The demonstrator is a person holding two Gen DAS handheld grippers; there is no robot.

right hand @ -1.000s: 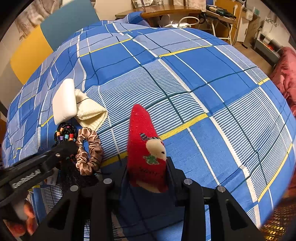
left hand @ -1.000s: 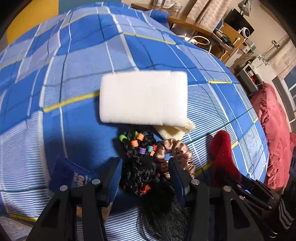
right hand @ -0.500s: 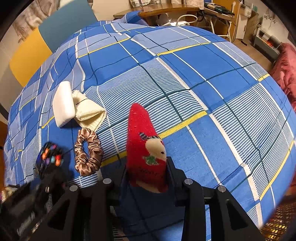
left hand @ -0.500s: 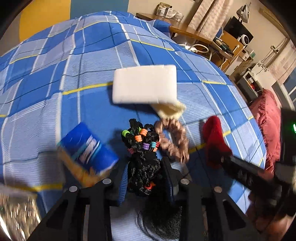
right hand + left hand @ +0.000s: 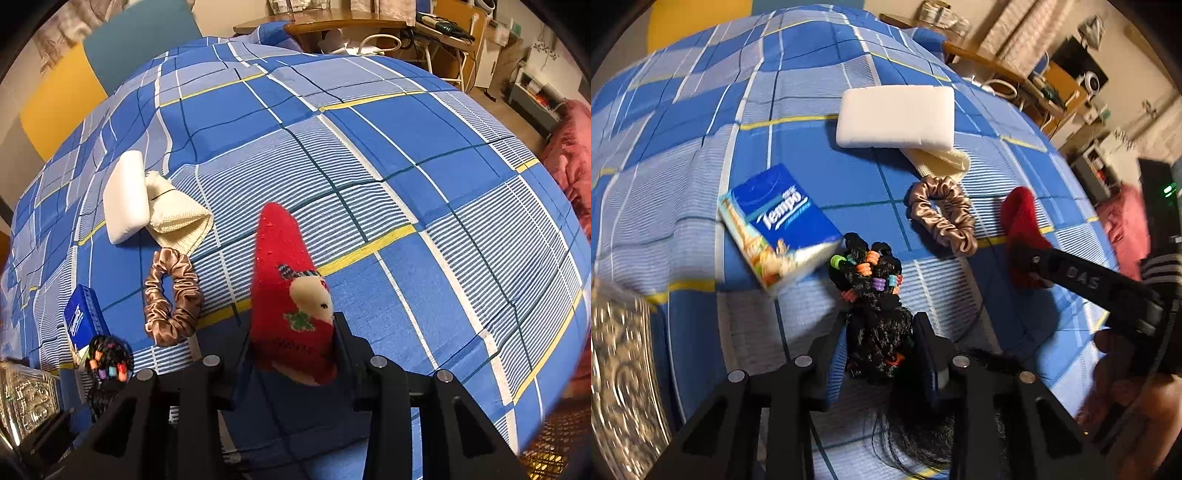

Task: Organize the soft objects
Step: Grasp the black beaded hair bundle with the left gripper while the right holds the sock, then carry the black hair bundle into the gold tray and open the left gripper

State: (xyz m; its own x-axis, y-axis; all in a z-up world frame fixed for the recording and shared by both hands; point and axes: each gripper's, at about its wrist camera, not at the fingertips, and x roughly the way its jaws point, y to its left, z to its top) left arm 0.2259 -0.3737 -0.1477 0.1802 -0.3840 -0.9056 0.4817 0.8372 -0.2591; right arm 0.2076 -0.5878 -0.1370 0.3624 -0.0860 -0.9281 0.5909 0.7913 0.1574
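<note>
My left gripper point(image 5: 881, 338) is shut on a black braided hairpiece point(image 5: 875, 302) with coloured beads, held above the blue plaid bed point(image 5: 701, 110). My right gripper point(image 5: 291, 349) is shut on a red Christmas sock point(image 5: 286, 280), which also shows in the left wrist view point(image 5: 1021, 225). On the bed lie a white foam sponge point(image 5: 895, 116), a cream knit cloth point(image 5: 942, 162) tucked under it, and a brown satin scrunchie point(image 5: 942, 216). The sponge point(image 5: 123, 197), cloth point(image 5: 177, 219), scrunchie point(image 5: 171, 295) and hairpiece point(image 5: 109, 360) also show in the right wrist view.
A blue Tempo tissue pack point(image 5: 777, 221) lies left of the hairpiece, also in the right wrist view point(image 5: 83, 319). A patterned silver tin point(image 5: 620, 373) sits at the bed's near left. A wooden desk point(image 5: 332, 24) stands beyond the bed; red bedding point(image 5: 570, 155) is at right.
My left gripper has pulled back and risen with the hairpiece, bringing the tissue pack and the tin into view. The right gripper holds the sock almost still.
</note>
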